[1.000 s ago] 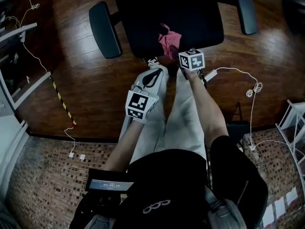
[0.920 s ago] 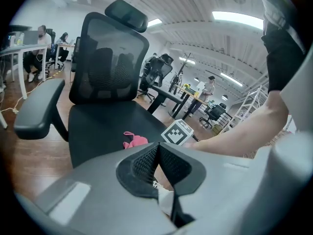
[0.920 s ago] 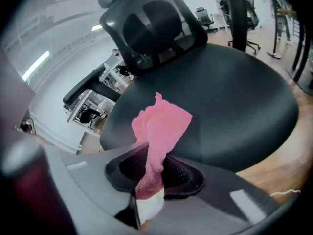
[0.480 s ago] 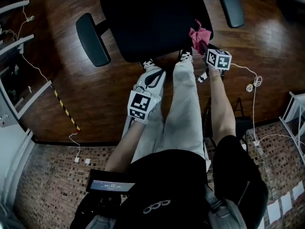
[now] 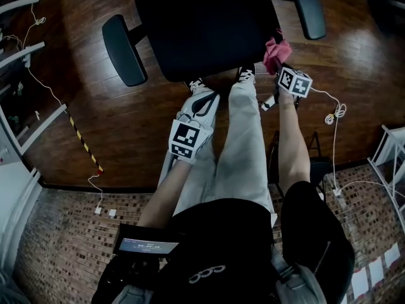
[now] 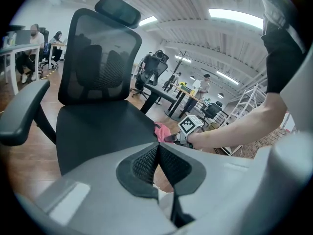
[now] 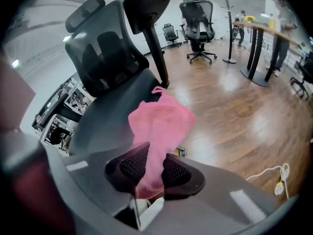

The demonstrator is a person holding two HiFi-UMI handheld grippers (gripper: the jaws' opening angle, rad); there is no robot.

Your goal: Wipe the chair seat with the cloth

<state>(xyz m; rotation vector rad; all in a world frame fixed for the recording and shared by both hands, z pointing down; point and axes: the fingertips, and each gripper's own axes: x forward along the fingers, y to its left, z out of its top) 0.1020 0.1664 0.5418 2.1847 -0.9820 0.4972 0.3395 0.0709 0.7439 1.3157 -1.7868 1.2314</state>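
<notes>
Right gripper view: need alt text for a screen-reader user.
The right claw is shut on a pink cloth, which bunches upward at the edge of a black office chair seat. A wooden floor and another office chair lie beyond.

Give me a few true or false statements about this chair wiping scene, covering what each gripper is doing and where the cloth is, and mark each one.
1. The right gripper is shut on the pink cloth. True.
2. The left gripper holds a second cloth. False: its fingers are together with nothing between them.
3. The cloth lies in the middle of the chair seat. False: it is at the seat's near corner on the person's right.
4. The chair has an armrest on each side. True.
</notes>
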